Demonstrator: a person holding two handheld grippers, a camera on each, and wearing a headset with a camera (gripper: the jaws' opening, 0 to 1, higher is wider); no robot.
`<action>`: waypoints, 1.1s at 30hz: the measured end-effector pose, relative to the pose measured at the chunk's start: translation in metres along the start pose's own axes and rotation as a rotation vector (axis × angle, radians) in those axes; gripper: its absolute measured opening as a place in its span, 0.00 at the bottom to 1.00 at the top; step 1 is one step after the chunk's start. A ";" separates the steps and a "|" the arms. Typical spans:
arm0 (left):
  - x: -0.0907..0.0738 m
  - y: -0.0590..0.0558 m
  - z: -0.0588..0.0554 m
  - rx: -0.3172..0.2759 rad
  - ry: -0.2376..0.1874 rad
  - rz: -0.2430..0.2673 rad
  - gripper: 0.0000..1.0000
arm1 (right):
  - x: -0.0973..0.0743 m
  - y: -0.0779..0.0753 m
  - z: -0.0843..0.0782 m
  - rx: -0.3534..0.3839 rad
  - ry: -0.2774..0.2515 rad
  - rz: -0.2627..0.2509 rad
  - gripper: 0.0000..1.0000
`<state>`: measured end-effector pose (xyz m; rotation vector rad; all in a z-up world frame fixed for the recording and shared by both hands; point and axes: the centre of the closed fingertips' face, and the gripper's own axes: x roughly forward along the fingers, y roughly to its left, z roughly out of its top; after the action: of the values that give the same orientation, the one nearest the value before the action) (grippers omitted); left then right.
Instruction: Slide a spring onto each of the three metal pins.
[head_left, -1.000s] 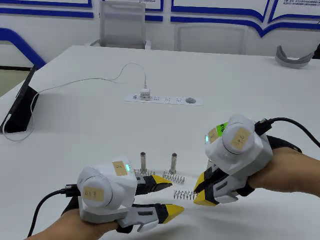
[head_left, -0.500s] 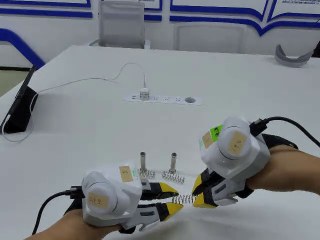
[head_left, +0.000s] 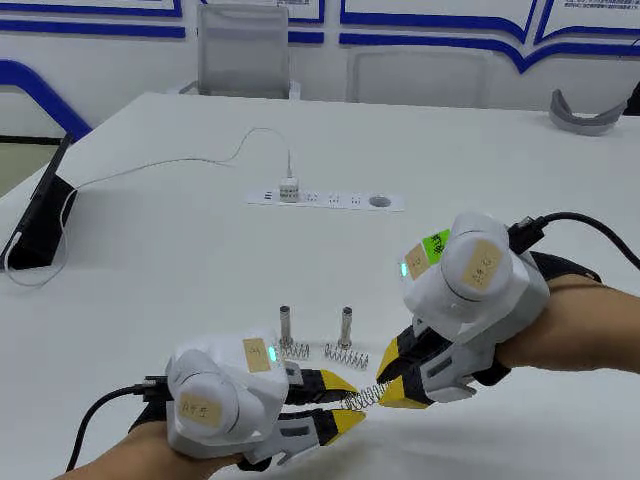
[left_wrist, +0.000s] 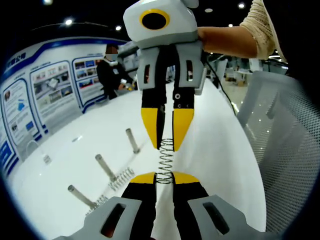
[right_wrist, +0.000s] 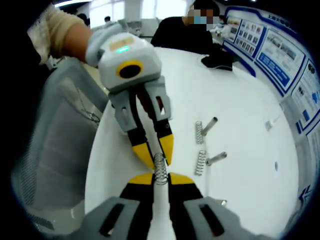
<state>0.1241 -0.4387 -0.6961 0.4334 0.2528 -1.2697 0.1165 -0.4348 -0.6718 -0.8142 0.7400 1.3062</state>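
Near the upright pins (head_left: 285, 325), on the person's side, one spring (head_left: 364, 396) stretches between both grippers: the left gripper (head_left: 346, 402) pinches one end, the right gripper (head_left: 389, 386) the other. Two loose springs (head_left: 347, 354) lie at the pins' bases on the table (head_left: 200, 250).

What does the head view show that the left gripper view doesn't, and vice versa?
Head view adds: a white power strip mid-table and a black flat screen at far left. Left gripper view adds: three upright metal pins, where the head view gives two, and a person standing by the wall posters. Shared: the thin coiled metal spring, pinched at one end by the left gripper and at the other by the right gripper, plus loose springs lying by the pins.
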 end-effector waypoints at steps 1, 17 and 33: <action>0.000 0.000 0.000 0.001 0.000 0.000 0.11 | -0.001 0.000 0.003 0.001 -0.009 0.000 0.12; -0.001 0.000 0.003 -0.040 -0.029 0.010 0.11 | -0.002 0.001 0.027 0.007 -0.099 -0.018 0.12; -0.002 0.004 0.008 -0.080 -0.065 0.022 0.10 | 0.000 -0.004 0.022 0.085 -0.146 -0.038 0.13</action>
<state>0.1269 -0.4393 -0.6875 0.3253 0.2426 -1.2456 0.1204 -0.4160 -0.6600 -0.6543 0.6563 1.2775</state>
